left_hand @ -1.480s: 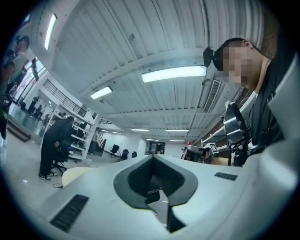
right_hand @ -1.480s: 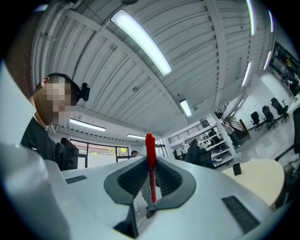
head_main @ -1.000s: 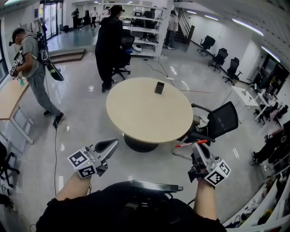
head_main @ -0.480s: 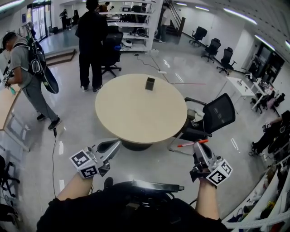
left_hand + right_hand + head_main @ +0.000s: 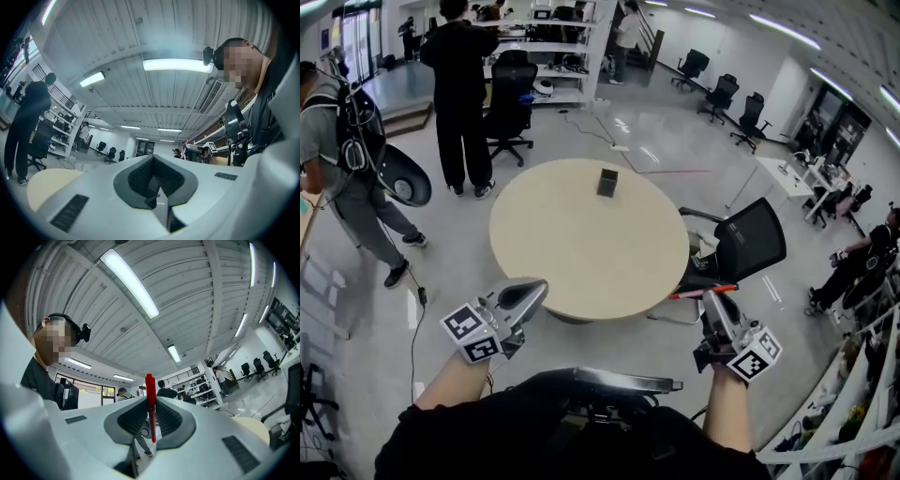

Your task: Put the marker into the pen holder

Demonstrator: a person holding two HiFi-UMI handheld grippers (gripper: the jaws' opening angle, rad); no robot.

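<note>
Carry step: my right hand-held gripper (image 5: 710, 298) is clamped on the slim red marker (image 5: 689, 294), my left hand-held gripper (image 5: 530, 295) is closed and empty, and the small dark square pen holder (image 5: 607, 182) stands well off on the round beige desk (image 5: 572, 262), so next I judge I must approach and tip the marker upright above it.
</note>
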